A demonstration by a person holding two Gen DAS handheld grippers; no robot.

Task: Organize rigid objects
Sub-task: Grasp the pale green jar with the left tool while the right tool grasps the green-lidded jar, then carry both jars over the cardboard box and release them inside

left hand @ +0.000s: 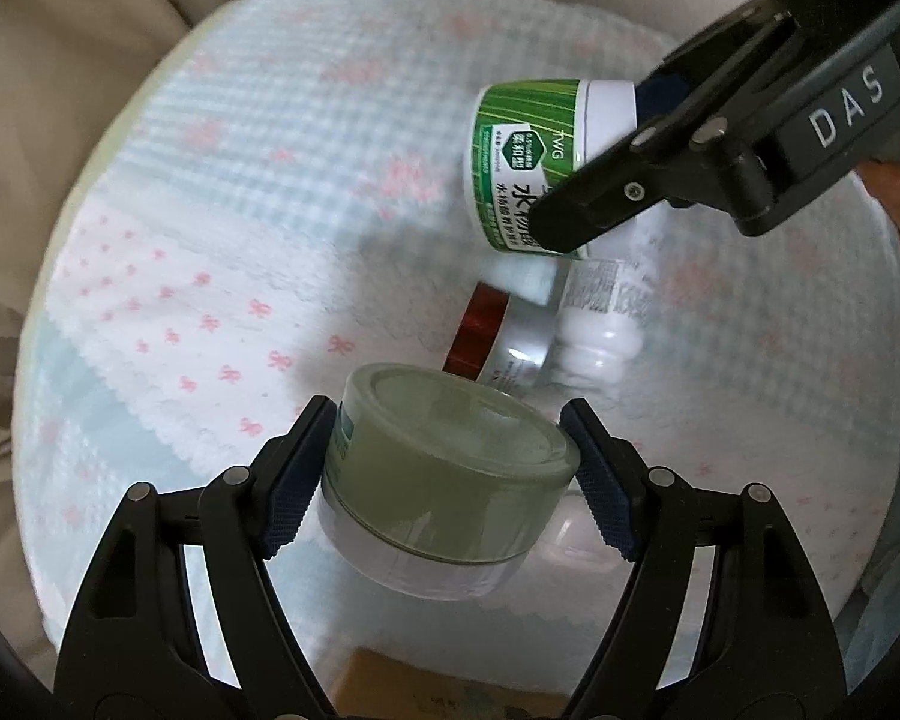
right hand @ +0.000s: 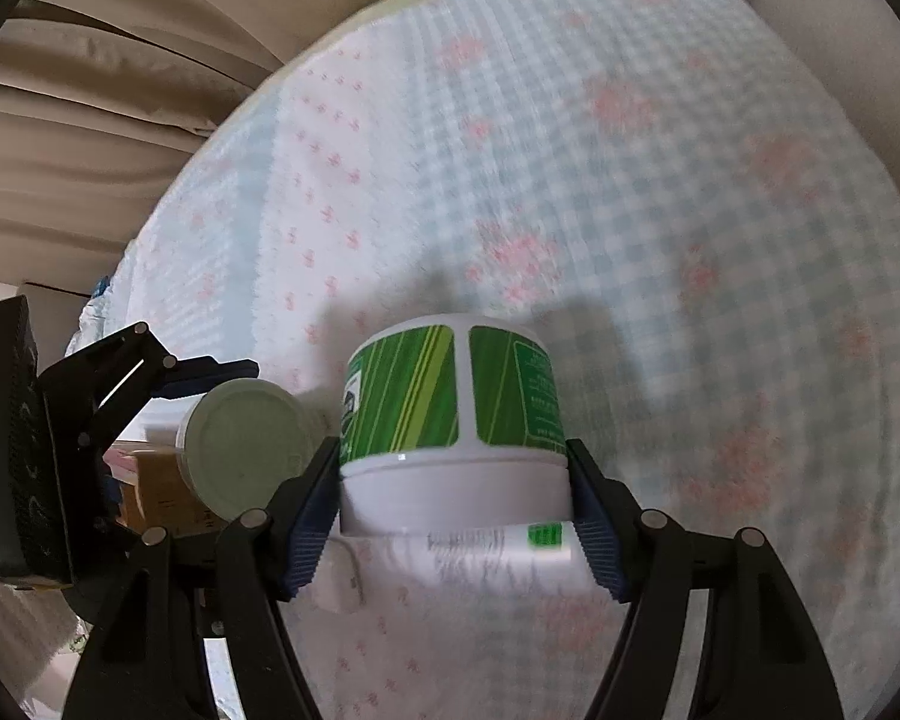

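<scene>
My left gripper [left hand: 450, 468] is shut on an olive-green jar [left hand: 444, 474] with a clear base, held above the cloth. It also shows in the right wrist view [right hand: 252, 444] at the left. My right gripper [right hand: 453, 516] is shut on a green-and-white labelled jar [right hand: 456, 408], gripping its white lid end. In the left wrist view this jar [left hand: 522, 162] hangs tilted at the upper right. Beneath it on the cloth lie a red-and-silver jar [left hand: 498, 342] and a white bottle [left hand: 606, 324] on its side.
A pale blue checked cloth with pink bows [left hand: 240, 240] covers the surface. Beige cushions [left hand: 60, 30] lie beyond it. A brown cardboard box [right hand: 162, 492] sits behind the left gripper, and shows at the bottom edge in the left wrist view [left hand: 420, 684].
</scene>
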